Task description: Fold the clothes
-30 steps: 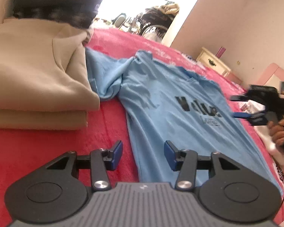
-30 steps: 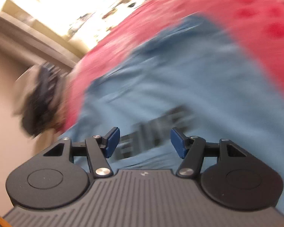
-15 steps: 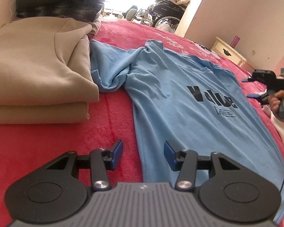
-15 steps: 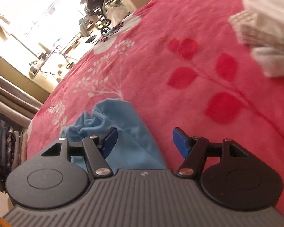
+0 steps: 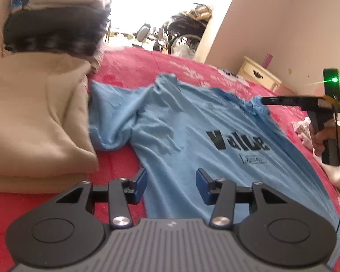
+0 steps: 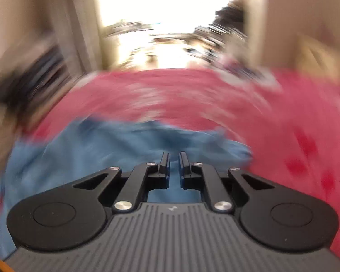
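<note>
A light blue T-shirt (image 5: 192, 131) with black "Value" print lies face up on the red blanket (image 5: 120, 165). My left gripper (image 5: 171, 179) hangs open just above the shirt's near left edge, nothing between its fingers. In the left wrist view, my right gripper (image 5: 264, 100) reaches in from the right, held by a hand (image 5: 324, 140). Its jaws are closing on the shirt's far right sleeve (image 5: 255, 105), which peaks up at the tip. The right wrist view is heavily blurred. There the right gripper (image 6: 174, 156) shows a narrow slit over the blue cloth (image 6: 90, 158).
A stack of folded beige garments (image 5: 34, 117) sits left of the shirt, touching its left sleeve. Dark clothes (image 5: 54, 31) are piled behind it. A cream nightstand (image 5: 258, 76) stands by the wall at the right. White cloth (image 5: 303, 131) lies at the bed's right edge.
The right gripper, open beside the right sleeve half a second ago, has rolled, swung onto the sleeve and closed. The left gripper stays open, drifting slightly over the shirt's edge.
</note>
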`<state>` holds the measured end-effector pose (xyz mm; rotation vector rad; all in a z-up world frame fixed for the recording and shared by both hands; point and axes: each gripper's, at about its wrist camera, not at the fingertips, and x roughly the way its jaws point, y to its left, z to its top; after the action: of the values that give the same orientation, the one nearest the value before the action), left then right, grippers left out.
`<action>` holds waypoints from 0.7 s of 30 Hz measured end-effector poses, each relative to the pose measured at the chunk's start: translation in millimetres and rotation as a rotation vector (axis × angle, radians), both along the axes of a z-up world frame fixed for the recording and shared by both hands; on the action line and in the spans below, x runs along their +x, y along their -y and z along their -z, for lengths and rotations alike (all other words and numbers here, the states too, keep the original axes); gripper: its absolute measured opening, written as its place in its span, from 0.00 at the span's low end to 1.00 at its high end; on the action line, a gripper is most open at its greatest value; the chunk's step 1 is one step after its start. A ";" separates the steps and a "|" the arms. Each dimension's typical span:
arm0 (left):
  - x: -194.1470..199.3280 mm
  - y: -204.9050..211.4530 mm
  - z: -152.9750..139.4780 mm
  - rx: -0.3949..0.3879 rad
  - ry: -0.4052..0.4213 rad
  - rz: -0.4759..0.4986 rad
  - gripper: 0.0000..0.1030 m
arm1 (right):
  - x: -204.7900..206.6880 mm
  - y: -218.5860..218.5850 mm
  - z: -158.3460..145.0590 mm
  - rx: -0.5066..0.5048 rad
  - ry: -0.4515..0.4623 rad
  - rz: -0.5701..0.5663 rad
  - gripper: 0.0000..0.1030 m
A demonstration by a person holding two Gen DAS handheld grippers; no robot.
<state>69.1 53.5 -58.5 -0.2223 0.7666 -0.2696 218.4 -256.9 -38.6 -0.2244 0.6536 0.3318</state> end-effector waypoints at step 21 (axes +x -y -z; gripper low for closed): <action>89.9 44.4 -1.4 0.058 0.094 -0.040 0.47 | 56.4 34.9 4.9 0.278 -0.210 0.227 0.36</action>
<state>159.0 9.1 -57.1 -0.1689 0.6753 -0.2183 274.8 -291.8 -43.5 0.1520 0.8225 0.2260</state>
